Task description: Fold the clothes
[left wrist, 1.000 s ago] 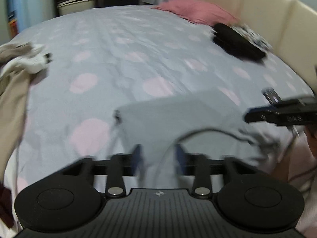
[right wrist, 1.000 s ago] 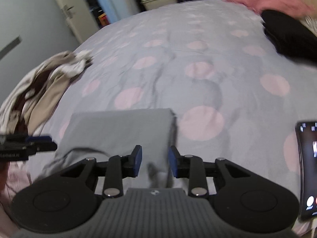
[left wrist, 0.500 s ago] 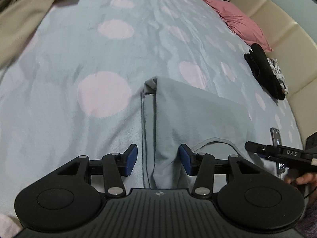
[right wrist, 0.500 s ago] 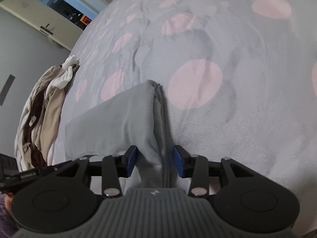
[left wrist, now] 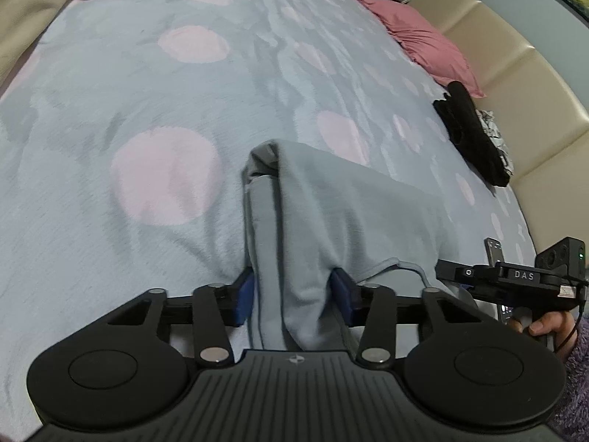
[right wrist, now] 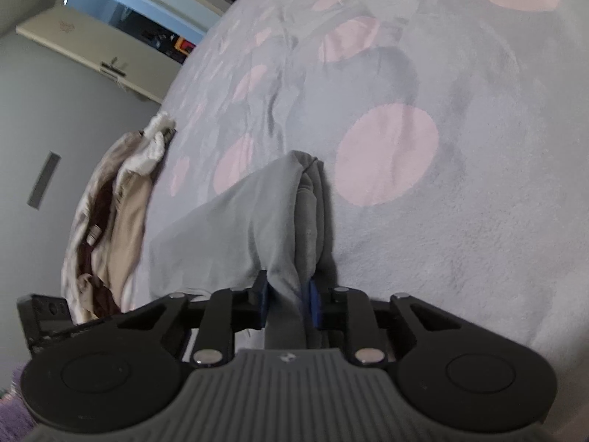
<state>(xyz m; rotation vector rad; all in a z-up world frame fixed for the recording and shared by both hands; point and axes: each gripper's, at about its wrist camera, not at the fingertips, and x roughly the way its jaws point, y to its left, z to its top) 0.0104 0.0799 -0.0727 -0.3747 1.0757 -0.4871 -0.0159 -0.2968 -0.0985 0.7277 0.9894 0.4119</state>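
A folded light grey garment (left wrist: 331, 213) lies on the grey bedspread with pink dots (left wrist: 165, 118). My left gripper (left wrist: 292, 296) straddles the garment's left folded edge, jaws still wide, with cloth bunched between the blue pads. My right gripper (right wrist: 287, 304) is shut on the garment's right edge (right wrist: 283, 221), the pads pinching the cloth layers. The right gripper also shows at the right of the left wrist view (left wrist: 515, 280), held by a hand.
A heap of beige and white clothes (right wrist: 110, 213) lies at the bed's left edge. A black garment (left wrist: 471, 136) and a pink pillow (left wrist: 423, 40) lie by the cream headboard (left wrist: 515, 73). A phone (left wrist: 495, 250) lies near the right gripper.
Both grippers dropped down onto the garment's two side edges. The right gripper closed on its edge; the left jaws stayed wide around the cloth.
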